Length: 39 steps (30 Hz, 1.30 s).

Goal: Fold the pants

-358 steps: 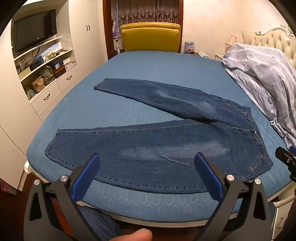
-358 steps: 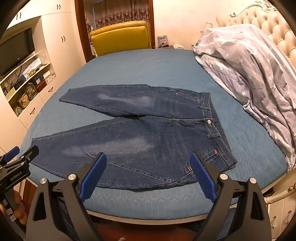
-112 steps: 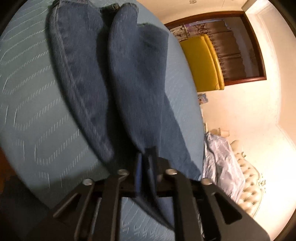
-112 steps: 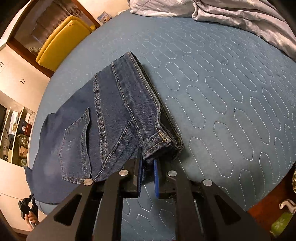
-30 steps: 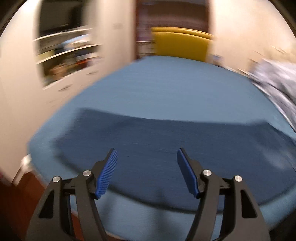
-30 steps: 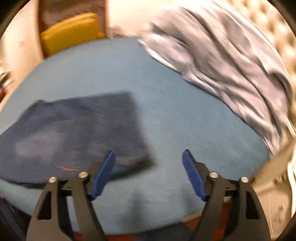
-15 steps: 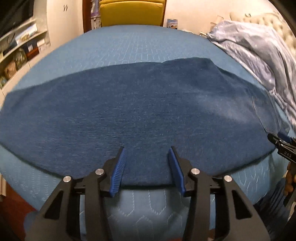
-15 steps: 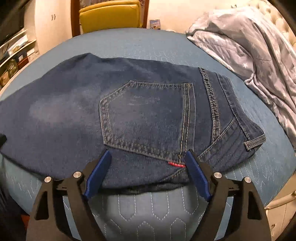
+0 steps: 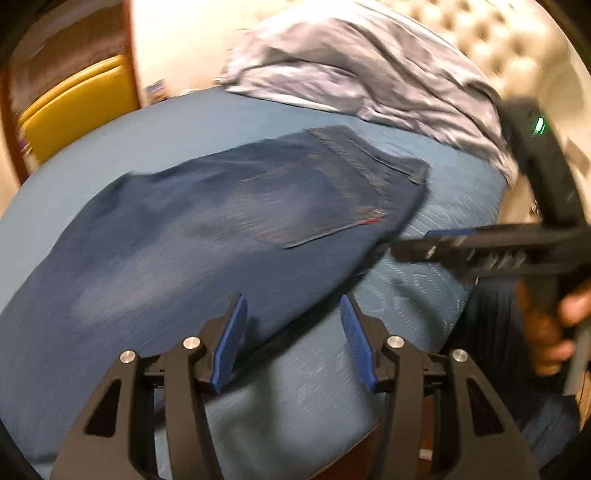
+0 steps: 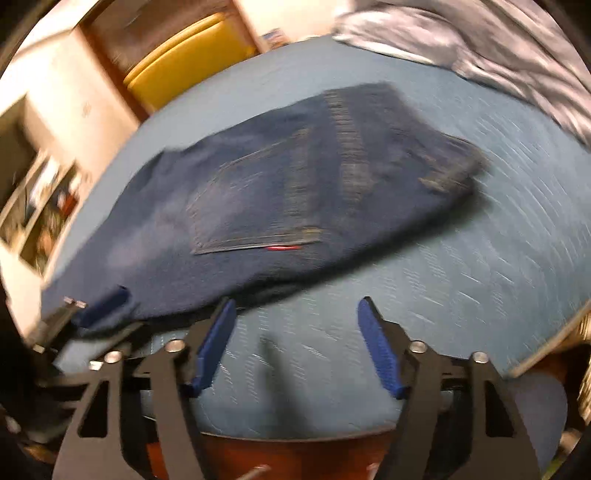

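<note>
The dark blue jeans (image 9: 207, 236) lie flat on the blue quilted bed (image 9: 424, 295), legs folded one over the other, back pocket with a red tab facing up. They also show in the right wrist view (image 10: 280, 199). My left gripper (image 9: 291, 339) is open and empty, just above the jeans' near edge. My right gripper (image 10: 295, 339) is open and empty over bare quilt in front of the jeans. The right gripper also shows at the right of the left wrist view (image 9: 443, 243), beside the waistband end. Both views are motion-blurred.
A rumpled grey duvet (image 9: 362, 74) lies at the head of the bed by the tufted headboard (image 9: 480, 33). A yellow chair (image 10: 192, 62) stands beyond the far side. White shelving (image 10: 40, 195) is at the left. The bed's near edge (image 10: 295, 428) is just below my grippers.
Both grippers have swung right and tilted, with blur. The left gripper has opened wider. The jeans lie as before.
</note>
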Motion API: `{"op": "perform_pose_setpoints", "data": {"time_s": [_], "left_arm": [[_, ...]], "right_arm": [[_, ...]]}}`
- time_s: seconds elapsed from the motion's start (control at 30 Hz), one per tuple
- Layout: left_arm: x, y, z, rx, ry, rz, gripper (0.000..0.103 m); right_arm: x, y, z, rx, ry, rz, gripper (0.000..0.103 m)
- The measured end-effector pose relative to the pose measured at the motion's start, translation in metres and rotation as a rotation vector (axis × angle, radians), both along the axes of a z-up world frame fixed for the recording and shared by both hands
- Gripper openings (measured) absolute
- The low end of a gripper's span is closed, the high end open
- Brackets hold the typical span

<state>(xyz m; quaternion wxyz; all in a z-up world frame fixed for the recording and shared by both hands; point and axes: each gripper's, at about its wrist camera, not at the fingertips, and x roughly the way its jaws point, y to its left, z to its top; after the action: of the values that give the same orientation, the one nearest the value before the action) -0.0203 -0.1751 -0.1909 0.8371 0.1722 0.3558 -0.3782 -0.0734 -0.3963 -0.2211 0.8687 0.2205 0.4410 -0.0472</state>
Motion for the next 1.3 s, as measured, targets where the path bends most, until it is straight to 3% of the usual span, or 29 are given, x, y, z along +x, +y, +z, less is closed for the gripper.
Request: {"op": "perform_pose_setpoints", "data": {"time_s": [0.07, 0.17, 0.2, 0.27, 0.33, 0.47, 0.6, 0.67, 0.73, 0.8, 1.0, 1.03, 1.13, 1.2, 1.3], "left_arm": [[0.0, -0.02, -0.006, 0.039, -0.029, -0.039, 0.05], [-0.002, -0.034, -0.02, 0.096, -0.038, -0.067, 0.038], [-0.001, -0.04, -0.025, 0.126, -0.059, -0.056, 0.028], [0.001, -0.041, -0.022, 0.107, -0.042, -0.051, 0.022], [-0.002, -0.037, -0.015, 0.104, -0.056, -0.047, 0.005], [-0.008, -0.034, -0.012, 0.109, -0.059, -0.051, 0.003], [-0.012, -0.034, -0.013, 0.114, -0.059, -0.047, 0.002], [-0.012, -0.035, -0.014, 0.114, -0.058, -0.044, 0.002], [-0.011, -0.036, -0.015, 0.114, -0.051, -0.044, 0.002], [-0.011, -0.037, -0.016, 0.114, -0.05, -0.044, 0.002], [-0.011, -0.038, -0.019, 0.11, -0.039, -0.041, 0.002], [-0.01, -0.038, -0.02, 0.109, -0.035, -0.041, 0.002], [-0.01, -0.038, -0.023, 0.106, -0.029, -0.037, 0.002], [-0.008, -0.038, -0.024, 0.099, -0.02, -0.028, 0.002], [-0.006, -0.038, -0.024, 0.092, -0.009, -0.022, 0.002]], "right_arm": [[-0.013, -0.021, 0.0, 0.049, 0.003, -0.046, 0.06], [-0.016, -0.044, -0.001, 0.108, 0.002, -0.09, 0.06], [-0.016, -0.048, -0.002, 0.13, 0.002, -0.099, 0.06], [-0.013, -0.054, -0.002, 0.188, -0.013, -0.103, 0.06], [-0.009, -0.057, -0.002, 0.23, -0.025, -0.098, 0.06], [0.009, -0.068, -0.007, 0.329, -0.041, -0.127, 0.06], [0.023, -0.08, -0.01, 0.346, -0.034, -0.173, 0.059], [0.03, -0.083, -0.011, 0.33, -0.019, -0.177, 0.042], [0.038, -0.084, -0.014, 0.287, 0.02, -0.172, 0.013], [0.04, -0.085, -0.016, 0.263, 0.04, -0.171, 0.007], [0.04, -0.071, -0.006, 0.121, 0.11, -0.167, 0.002], [0.038, -0.066, 0.002, 0.035, 0.137, -0.18, 0.002], [0.04, -0.056, 0.042, -0.059, 0.038, -0.121, 0.002], [0.055, -0.049, 0.064, -0.105, -0.018, -0.038, 0.011], [0.118, -0.042, 0.077, -0.131, -0.06, 0.127, 0.011]]}}
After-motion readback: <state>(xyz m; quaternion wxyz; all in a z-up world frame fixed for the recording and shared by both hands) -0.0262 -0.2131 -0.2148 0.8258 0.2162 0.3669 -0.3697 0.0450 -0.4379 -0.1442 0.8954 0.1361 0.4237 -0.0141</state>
